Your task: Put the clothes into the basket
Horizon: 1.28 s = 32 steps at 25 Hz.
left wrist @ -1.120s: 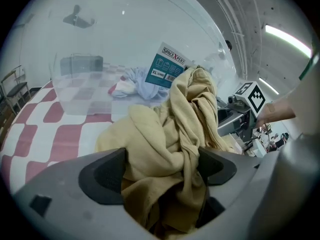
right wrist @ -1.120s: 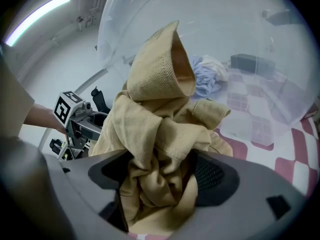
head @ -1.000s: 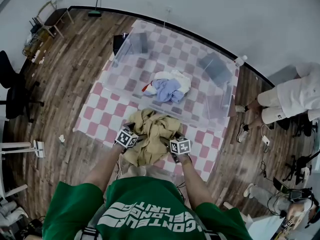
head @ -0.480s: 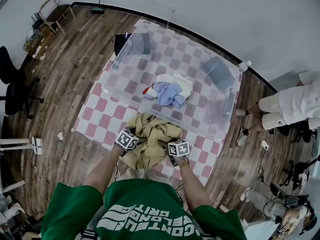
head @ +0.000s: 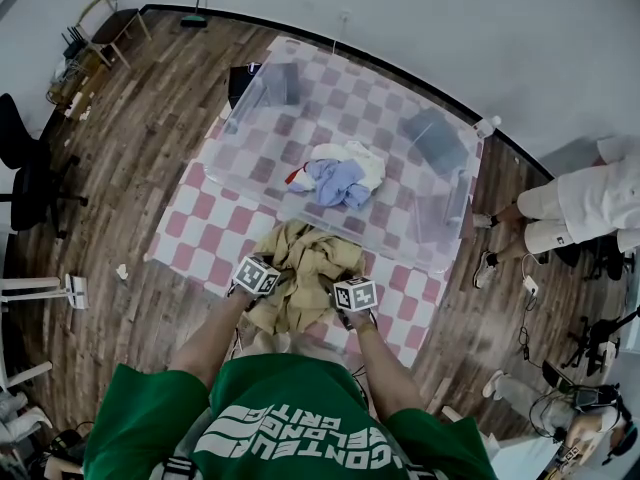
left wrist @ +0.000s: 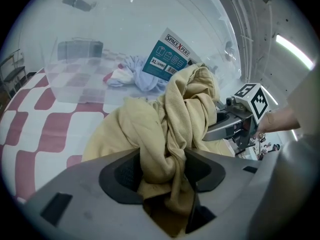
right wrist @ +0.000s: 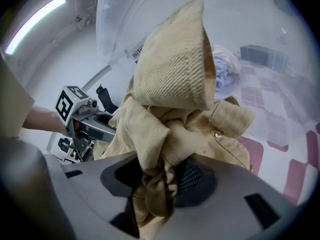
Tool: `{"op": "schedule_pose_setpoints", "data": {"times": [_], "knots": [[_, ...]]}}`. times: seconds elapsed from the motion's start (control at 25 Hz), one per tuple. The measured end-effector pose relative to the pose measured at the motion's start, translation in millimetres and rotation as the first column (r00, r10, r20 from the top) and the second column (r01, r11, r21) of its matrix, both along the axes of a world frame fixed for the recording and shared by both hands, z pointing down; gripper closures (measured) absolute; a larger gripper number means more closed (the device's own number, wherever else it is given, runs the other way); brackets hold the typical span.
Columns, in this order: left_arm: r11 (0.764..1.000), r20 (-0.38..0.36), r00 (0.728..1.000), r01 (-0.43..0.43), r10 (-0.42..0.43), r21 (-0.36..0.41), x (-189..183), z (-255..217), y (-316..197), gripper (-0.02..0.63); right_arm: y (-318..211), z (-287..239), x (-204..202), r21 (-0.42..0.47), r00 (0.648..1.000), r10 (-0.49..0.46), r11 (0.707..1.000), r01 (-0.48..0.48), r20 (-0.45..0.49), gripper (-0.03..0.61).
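The tan garment (head: 305, 273) lies in a crumpled heap on the checked mat (head: 200, 230), just outside the near long wall of the clear basket (head: 270, 133) and not in it. Both tongs have hold of it from the person's side. In the left gripper view the left tongs (left wrist: 162, 171) are closing, with a twisted rope of the tan garment (left wrist: 185, 104) filling the gap between the two dark pads, so the cloth is pinched there. In the right gripper view the right tongs (right wrist: 160, 179) are closing too, with a bunched fold of the same tan garment (right wrist: 170, 84) squeezed between their pads; a ribbed fold stands up above them. In the head view the left tongs (head: 272, 280) sit at the left edge of the heap and the right tongs (head: 335, 293) at its right edge, near each other with cloth between. Inside the basket, about mid-floor, a blue garment (head: 335, 180) lies crumpled, touching a white garment (head: 355, 155) on its far side; the rest of the basket floor is bare. A teal label (left wrist: 167, 59) is stuck on the basket's near wall. The mat is spread on a wooden floor (head: 130, 168).
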<state>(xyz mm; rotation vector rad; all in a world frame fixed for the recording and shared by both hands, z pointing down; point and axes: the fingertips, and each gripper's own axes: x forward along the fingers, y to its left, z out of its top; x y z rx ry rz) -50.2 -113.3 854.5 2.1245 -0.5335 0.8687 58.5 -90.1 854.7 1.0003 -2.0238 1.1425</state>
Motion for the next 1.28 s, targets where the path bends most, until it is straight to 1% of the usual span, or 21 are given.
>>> {"op": "schedule_pose_setpoints", "data": {"times": [0.16, 0.36, 0.48, 0.68, 1.04, 1.28], "knots": [[1.0, -0.013, 1.0, 0.012, -0.011, 0.007, 1, -5, 3, 0.415, 3, -5, -1, 0.021, 1.0, 0.013, 1.0, -0.013, 0.006, 0.424], [1.0, -0.021, 1.0, 0.003, -0.002, 0.016, 2, -11, 6, 0.442, 7, -15, -3, 0.04, 1.0, 0.02, 0.999, -0.021, 0.018, 0.447], [1.0, -0.024, 1.0, 0.004, -0.004, 0.03, 0, -18, 11, 0.447, 12, -20, -5, 0.052, 1.0, 0.023, 0.998, -0.024, 0.02, 0.454], [0.998, -0.051, 0.999, 0.01, -0.007, 0.056, -3, -26, 26, 0.451, 27, -30, -8, 0.091, 1.0, 0.026, 0.995, -0.027, 0.016, 0.46], [0.99, -0.081, 0.997, 0.006, 0.006, 0.143, -7, -53, 52, 0.456, 54, -57, -15, 0.182, 0.998, 0.063, 0.981, -0.064, 0.014, 0.463], [0.974, -0.099, 0.995, -0.012, 0.035, 0.227, -8, -83, 61, 0.459, 65, -85, -19, 0.266, 0.995, 0.098, 0.959, -0.101, 0.023, 0.466]]}}
